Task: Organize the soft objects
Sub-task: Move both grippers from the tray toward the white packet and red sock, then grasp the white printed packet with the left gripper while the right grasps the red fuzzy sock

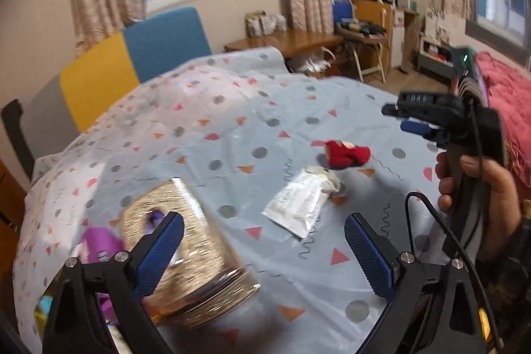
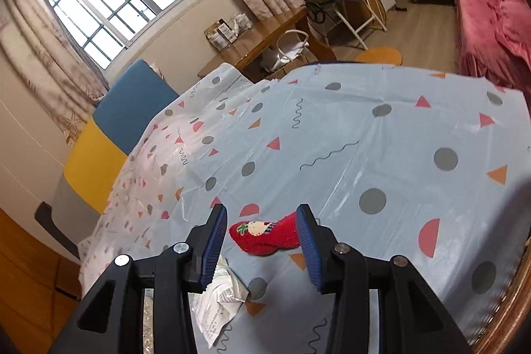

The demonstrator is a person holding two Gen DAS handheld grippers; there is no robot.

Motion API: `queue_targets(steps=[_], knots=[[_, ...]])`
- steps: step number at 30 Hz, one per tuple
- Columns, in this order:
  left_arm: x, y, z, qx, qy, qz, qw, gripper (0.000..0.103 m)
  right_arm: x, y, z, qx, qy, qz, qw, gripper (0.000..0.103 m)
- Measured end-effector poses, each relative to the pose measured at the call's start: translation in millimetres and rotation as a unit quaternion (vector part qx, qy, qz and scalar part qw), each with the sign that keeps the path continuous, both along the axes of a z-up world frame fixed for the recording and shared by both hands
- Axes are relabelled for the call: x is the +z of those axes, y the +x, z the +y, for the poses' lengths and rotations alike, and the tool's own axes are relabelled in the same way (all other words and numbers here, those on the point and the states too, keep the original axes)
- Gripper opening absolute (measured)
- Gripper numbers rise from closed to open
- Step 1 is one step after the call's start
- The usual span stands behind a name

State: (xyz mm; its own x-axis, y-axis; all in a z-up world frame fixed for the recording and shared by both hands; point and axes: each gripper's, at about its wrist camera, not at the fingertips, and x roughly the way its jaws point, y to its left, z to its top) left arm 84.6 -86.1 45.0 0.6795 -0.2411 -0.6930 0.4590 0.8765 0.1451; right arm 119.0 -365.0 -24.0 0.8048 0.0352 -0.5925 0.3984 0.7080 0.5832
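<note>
Left gripper (image 1: 264, 249): nearest in the left wrist view, at 6 o'clock; jaws spread wide, nothing between the blue pads, only bare cloth beneath.
Gold box (image 1: 189, 254): at 7 o'clock under the left finger, blurred; a purple item (image 1: 99, 246) lies just beside it at 8 o'clock. What the box is made of I cannot tell.
Right gripper (image 2: 262, 239): at 6 o'clock in the right wrist view; jaws partly spread, pinching nothing, framing the sock without touching it.
White packet (image 2: 219, 297): crinkled pouch at 7 o'clock, just under the right gripper's left finger.
Red sock (image 2: 265, 234): the task's soft thing, flat on the tablecloth (image 2: 348, 128), near table centre, between the right pads in that view; at 2 o'clock in the left wrist view, beyond the packet.
Person's hand (image 1: 478, 188): at 3 o'clock, around the right gripper's handle.
Beyond: blue and yellow chair backs (image 2: 132, 111) at 10 o'clock, window behind.
Risk, pinching: the sock lies thin; the pads may close on the slick tablecloth with it and drag the cloth, shifting the box.
Risk, packet: a descent too far towards 7 o'clock would catch the pouch instead.
Risk, slip: a grip on the fuzzy edge alone could let the sock drop.
</note>
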Motion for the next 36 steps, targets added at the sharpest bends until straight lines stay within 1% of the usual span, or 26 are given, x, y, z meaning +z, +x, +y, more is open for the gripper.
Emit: queue_targets(steps=[1,3,6,8,13,17,20,23,24,25,28,30,34,36], knots=[[-6,6,-8,-0.003,0.003,0.011,0.9999,0.095,0,0,0,0.001,0.003,-0.001,1.000,0.043],[-19,19,-23,-0.014,0.005,0.034,0.9993,0.095,0,-2,-1,0.001,0.008,-0.005,1.000,0.043],[-45,39,-44,-0.016,0.021,0.066,0.9975,0.095,-2,-2,-4,0.001,0.021,-0.009,1.000,0.043],[-64,55,-56,-0.012,0.034,0.089,0.9954,0.095,-5,-1,-5,0.001,0.030,-0.007,1.000,0.043],[-100,88,-75,-0.014,0.053,0.130,0.9900,0.095,-7,0,-5,0.007,0.039,-0.007,0.999,0.044],[-119,118,-80,-0.009,0.041,0.168,0.9850,0.095,-8,2,-4,0.014,0.041,-0.005,0.999,0.044],[-130,132,-84,-0.006,0.046,0.177,0.9831,0.095,-9,4,-3,0.019,0.044,-0.003,0.999,0.044],[-140,143,-87,0.002,0.040,0.192,0.9805,0.093,-10,4,-3,0.022,0.046,-0.002,0.999,0.044],[-142,144,-88,0.004,0.032,0.201,0.9791,0.089,-10,4,-2,0.023,0.046,-0.001,0.999,0.044],[-144,144,-88,0.005,0.026,0.209,0.9776,0.081,-10,5,-2,0.024,0.046,-0.001,0.999,0.044],[-142,131,-90,-0.015,0.019,0.195,0.9804,0.072,-10,6,-1,0.027,0.045,0.000,0.999,0.044],[-141,121,-83,-0.017,0.005,0.196,0.9805,0.070,-10,6,-1,0.027,0.044,0.001,0.999,0.044],[-142,94,-68,0.002,-0.008,0.187,0.9823,0.070,-11,7,0,0.024,0.044,0.006,0.999,0.044],[-142,80,-64,0.002,-0.008,0.183,0.9831,0.070,-13,8,0,0.023,0.046,0.014,0.999,0.044]])
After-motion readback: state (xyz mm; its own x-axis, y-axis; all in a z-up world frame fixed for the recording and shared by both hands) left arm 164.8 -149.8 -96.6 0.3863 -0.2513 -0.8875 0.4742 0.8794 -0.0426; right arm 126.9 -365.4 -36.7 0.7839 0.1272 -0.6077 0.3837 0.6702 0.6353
